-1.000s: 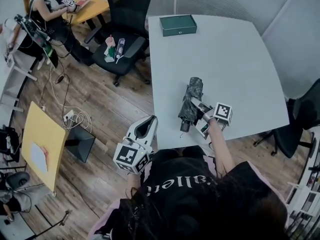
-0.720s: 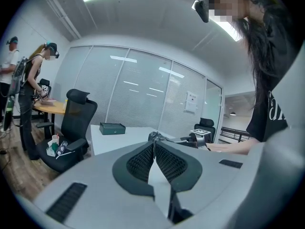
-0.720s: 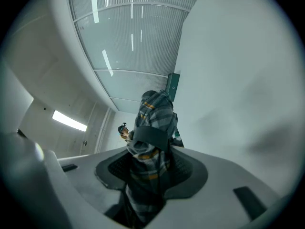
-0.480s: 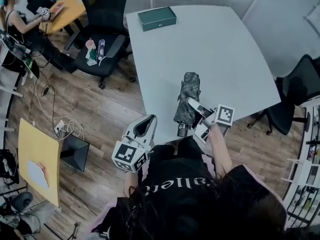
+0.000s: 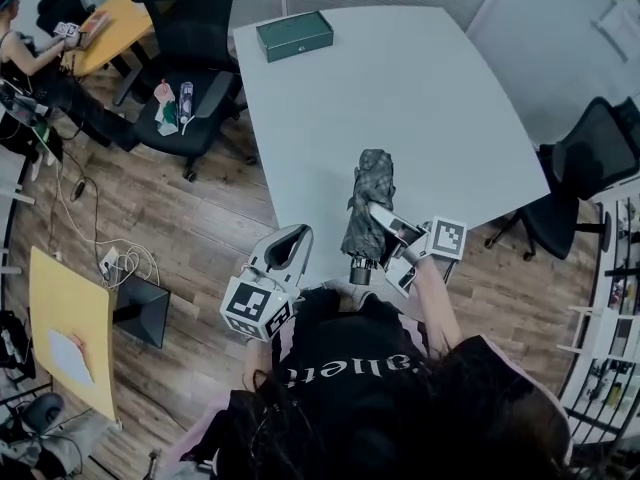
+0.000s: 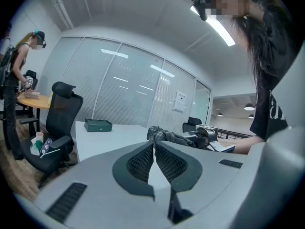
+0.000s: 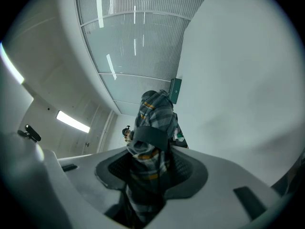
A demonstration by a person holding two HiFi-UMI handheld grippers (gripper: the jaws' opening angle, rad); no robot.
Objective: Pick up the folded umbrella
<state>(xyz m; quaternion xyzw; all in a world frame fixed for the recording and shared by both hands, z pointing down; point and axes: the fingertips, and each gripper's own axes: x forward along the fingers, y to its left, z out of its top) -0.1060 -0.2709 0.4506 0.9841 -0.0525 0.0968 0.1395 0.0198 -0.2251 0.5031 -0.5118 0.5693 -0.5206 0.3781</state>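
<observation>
A green box [image 5: 294, 35] sits at the far left corner of the white, round-cornered table [image 5: 440, 98]. A black office chair [image 5: 190, 28] stands off the left edge and a second chair [image 5: 590, 158] off the right. Well apart from the box, at the near edge, is the folded umbrella [image 5: 367, 203], a soft, crumpled plaid bundle cinched by a dark band. The right gripper [image 5: 385, 236] clamps its ribbed pads, half apart, around the umbrella's lower part. The left gripper [image 5: 288, 248], off the near edge, has its jaws together and empty.
</observation>
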